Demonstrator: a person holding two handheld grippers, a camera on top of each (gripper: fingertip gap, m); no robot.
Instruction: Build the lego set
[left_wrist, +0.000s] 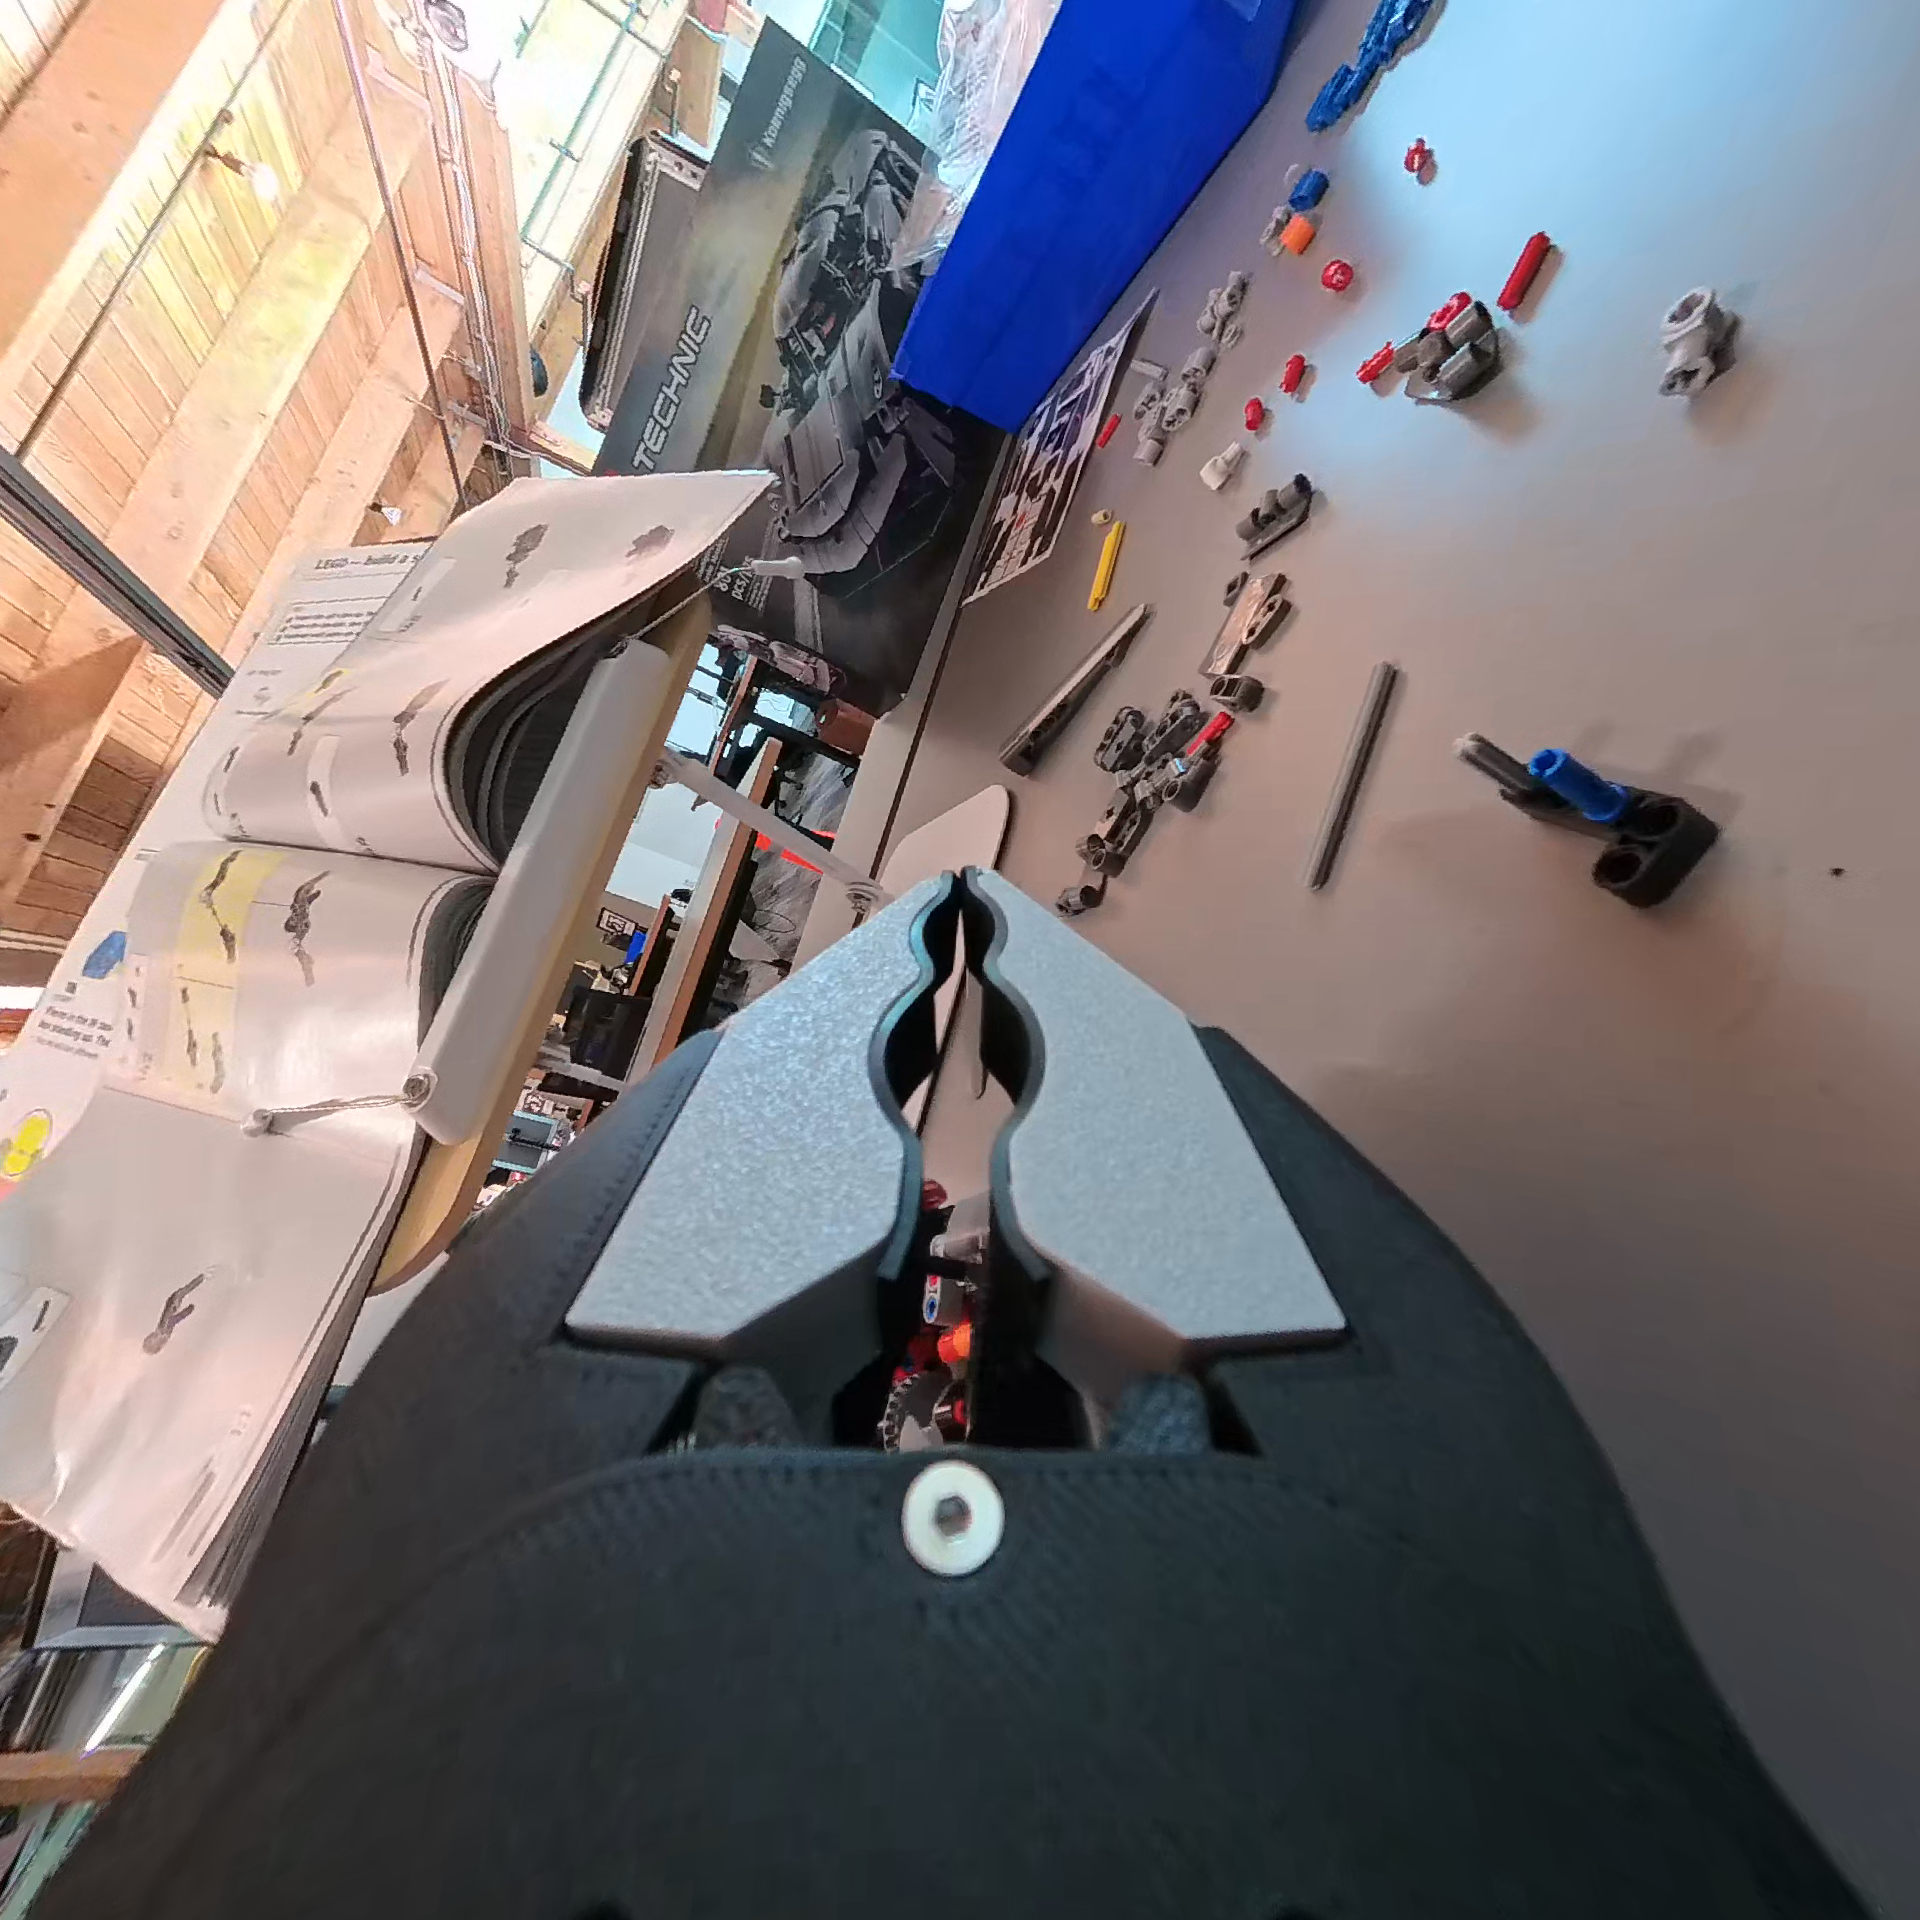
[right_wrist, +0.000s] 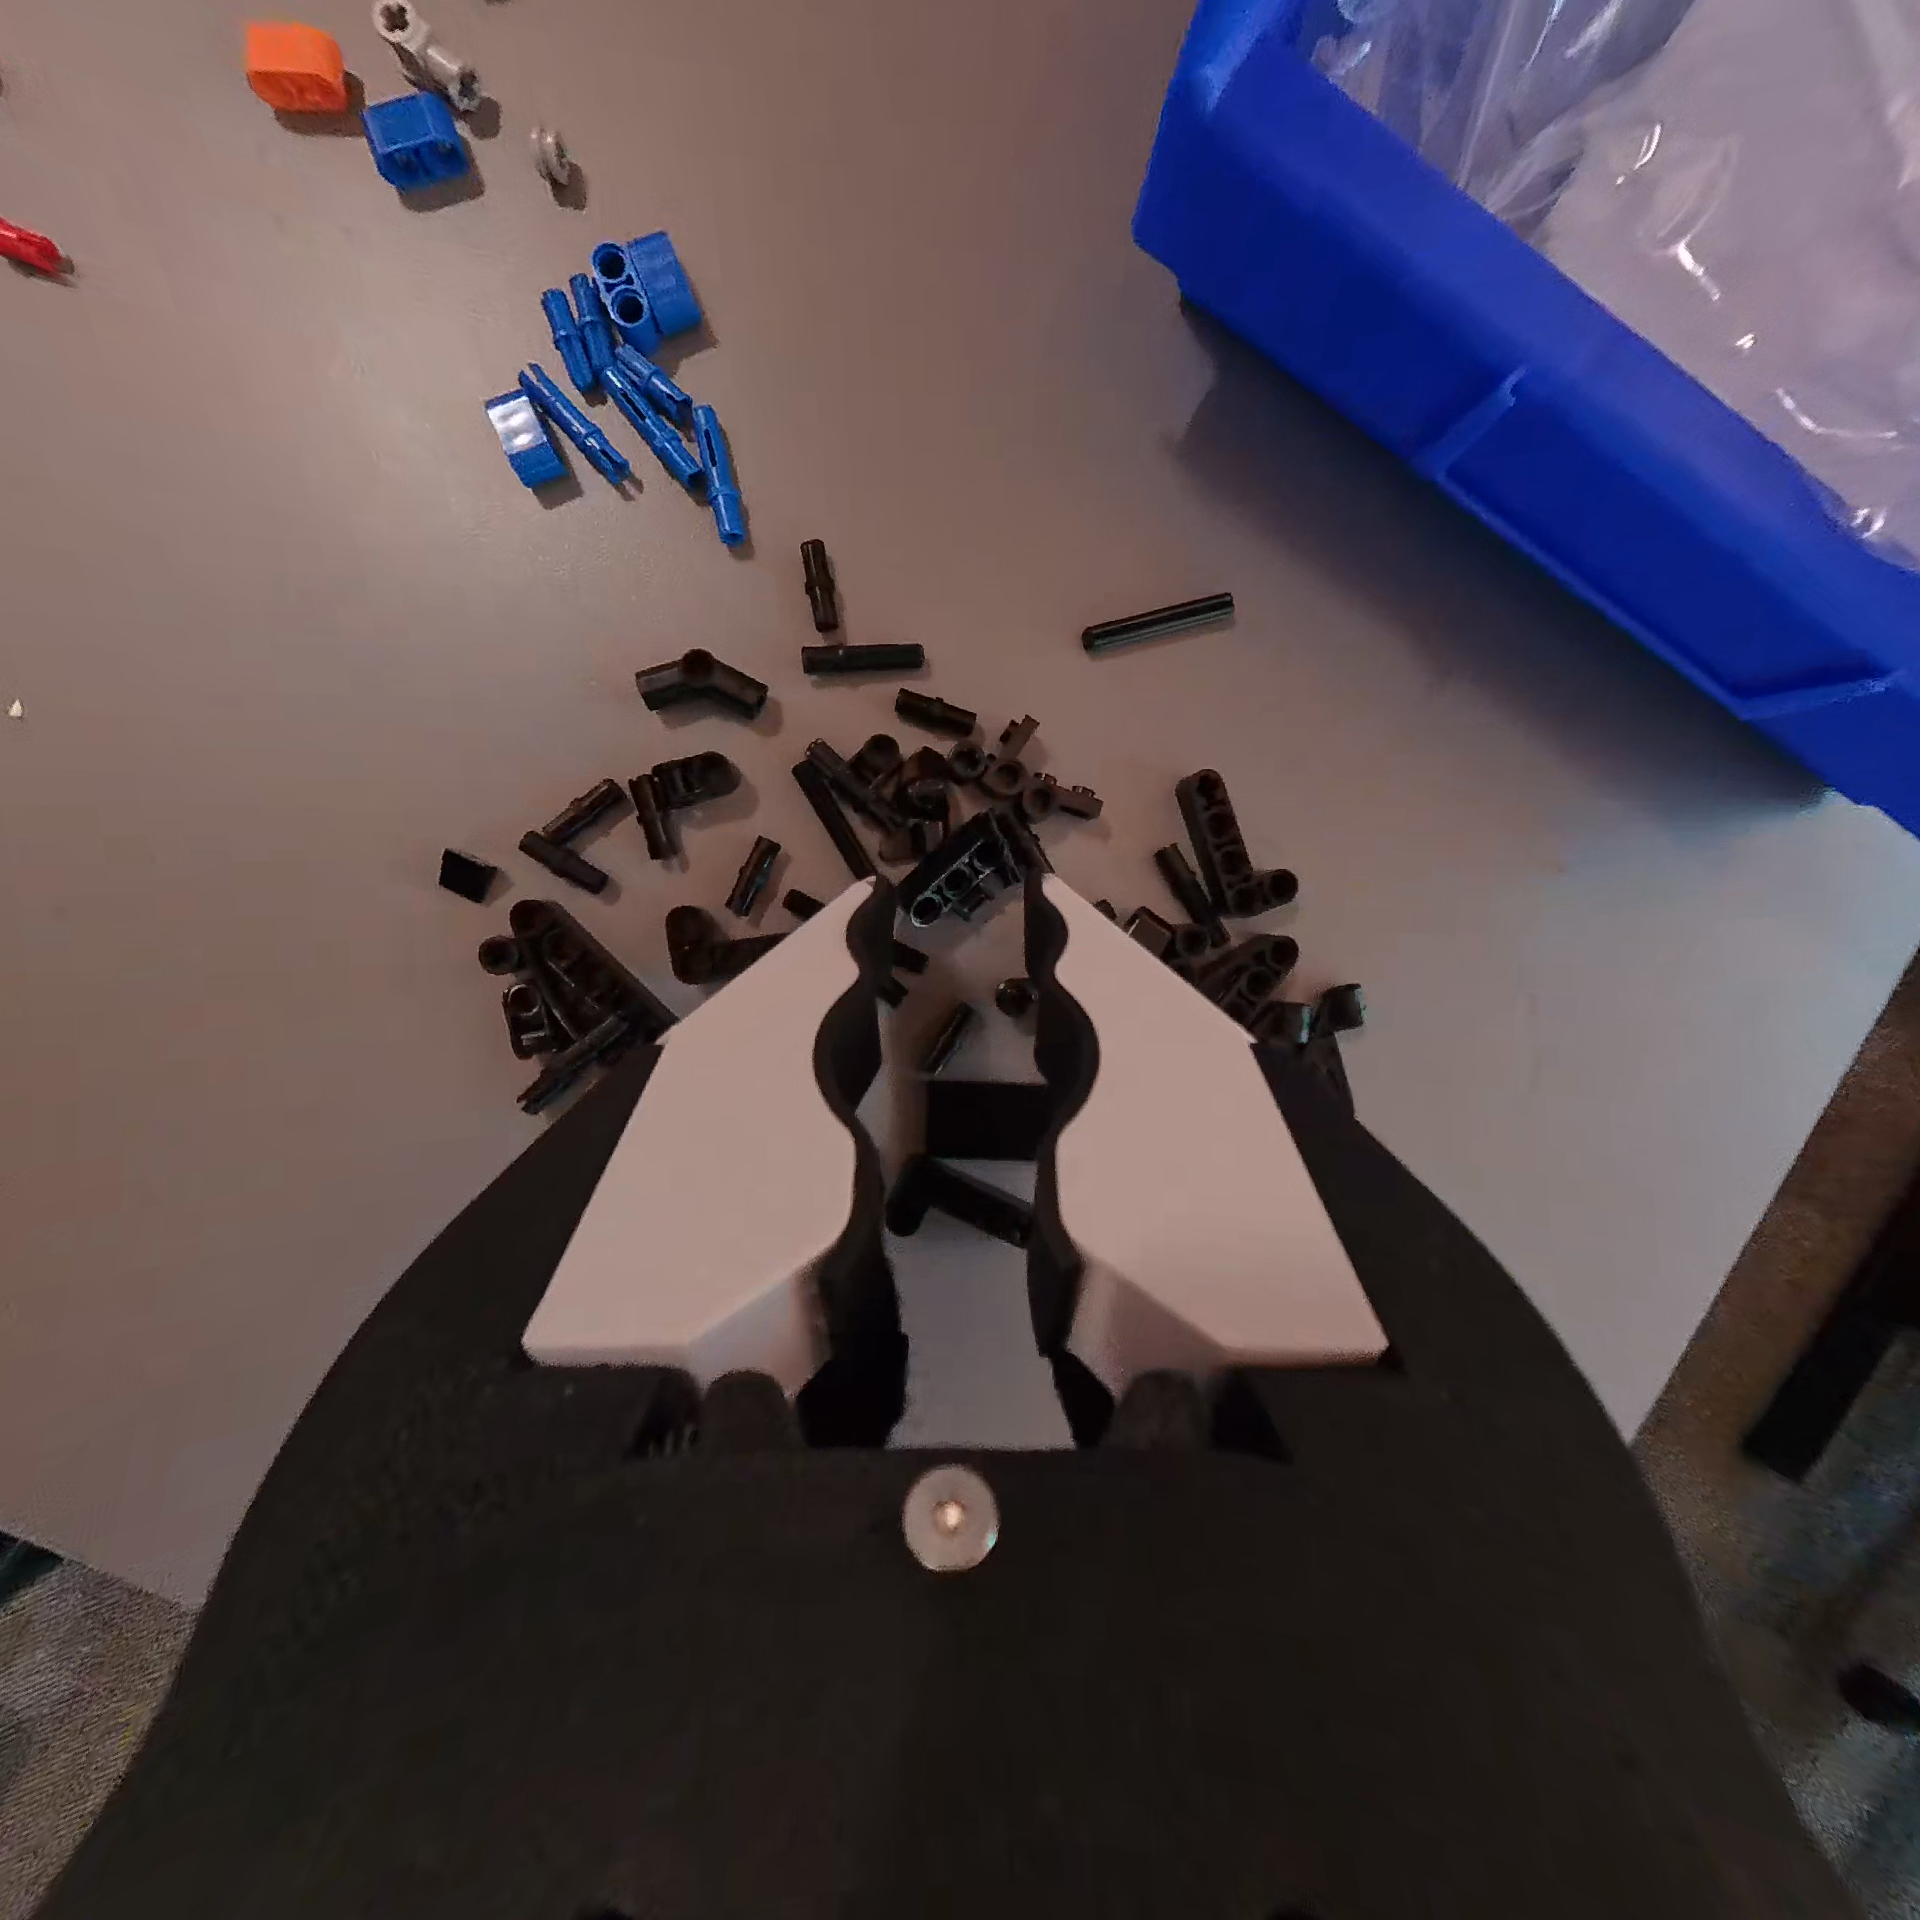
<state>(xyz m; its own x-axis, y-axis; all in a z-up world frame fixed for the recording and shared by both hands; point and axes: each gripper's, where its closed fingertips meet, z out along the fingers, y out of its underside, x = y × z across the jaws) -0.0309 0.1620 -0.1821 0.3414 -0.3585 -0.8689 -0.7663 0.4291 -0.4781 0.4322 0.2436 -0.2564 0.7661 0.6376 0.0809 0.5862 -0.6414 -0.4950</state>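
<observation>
My left gripper (left_wrist: 961, 881) is shut, its fingertips meet with nothing between them, and it hangs above the grey table (left_wrist: 1558, 1143). Nearest ahead of it lie a dark grey assembly with a red pin (left_wrist: 1148, 774) and a long grey axle (left_wrist: 1351, 774). Some red, orange and geared parts (left_wrist: 930, 1351) show through the slot behind its fingers. My right gripper (right_wrist: 953, 885) is open over a pile of black parts (right_wrist: 894, 774). A short black three-hole beam (right_wrist: 961, 878) lies tilted between its fingertips, and the pads do not press on it.
An open instruction booklet on a stand (left_wrist: 343, 748), a printed box (left_wrist: 821, 436) and a blue bin (left_wrist: 1081, 208) line the table's far side. The bin holds clear bags (right_wrist: 1455, 312). Blue pins (right_wrist: 623, 384) and an orange piece (right_wrist: 296, 64) lie beyond the pile. The table edge (right_wrist: 1766, 1039) is at right. The left gripper's tips are roughly 50 cm from the right gripper's. To reach the orange piece (right_wrist: 296, 64) in a straight line is about 15 cm for my right fingers, about 30 cm for my left.
</observation>
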